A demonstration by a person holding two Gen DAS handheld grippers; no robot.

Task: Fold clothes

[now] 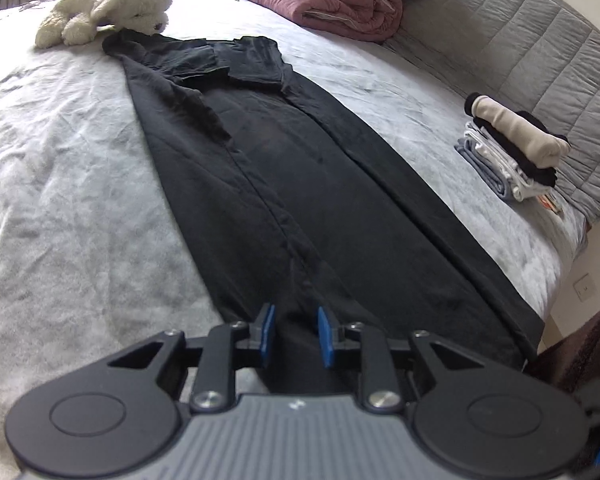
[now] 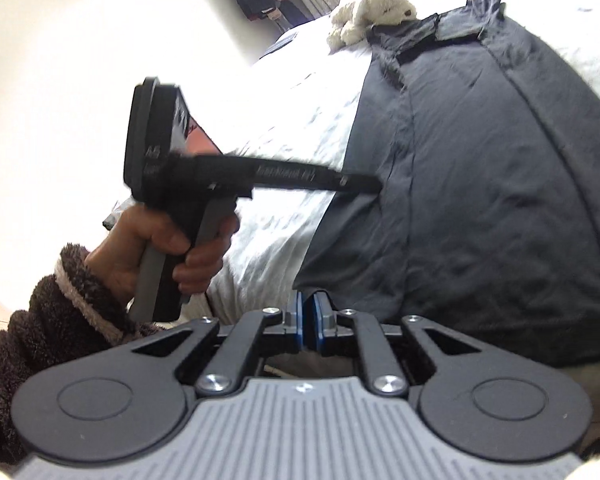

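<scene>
- Left wrist view, 10 o'clock: white plush toy (image 1: 108, 10) lies on the pale grey bedsheet (image 1: 60, 152), its muzzle touching the far end of the dark garment.
- Centre, 12 to 6 o'clock: black garment (image 1: 300, 184) laid out long and flat on the sheet, both side panels folded in to meet along a middle seam; sleeves folded across the far end.
- 6 o'clock: left gripper (image 1: 296, 338), blue pads (image 1: 266, 334) a short way apart with a bunched fold of the garment's near hem between them; both pads touch the cloth, so it pinches the hem.
- 1 o'clock: rolled pink blanket (image 1: 328, 0) against the grey quilted headboard (image 1: 540, 60).
- 3 o'clock: stack of folded clothes (image 1: 512, 156) by the headboard, well apart from the garment.
- Right wrist view, 9 o'clock: a hand (image 2: 160, 248) in a brown fleece sleeve (image 2: 44, 320) grips the left gripper's handle; its fingers reach to the garment's edge.
- 6 o'clock: right gripper (image 2: 308, 326), blue pads nearly pressed together at the garment's near edge, only a thin dark slit between them; cannot tell whether cloth is nipped there.
</scene>
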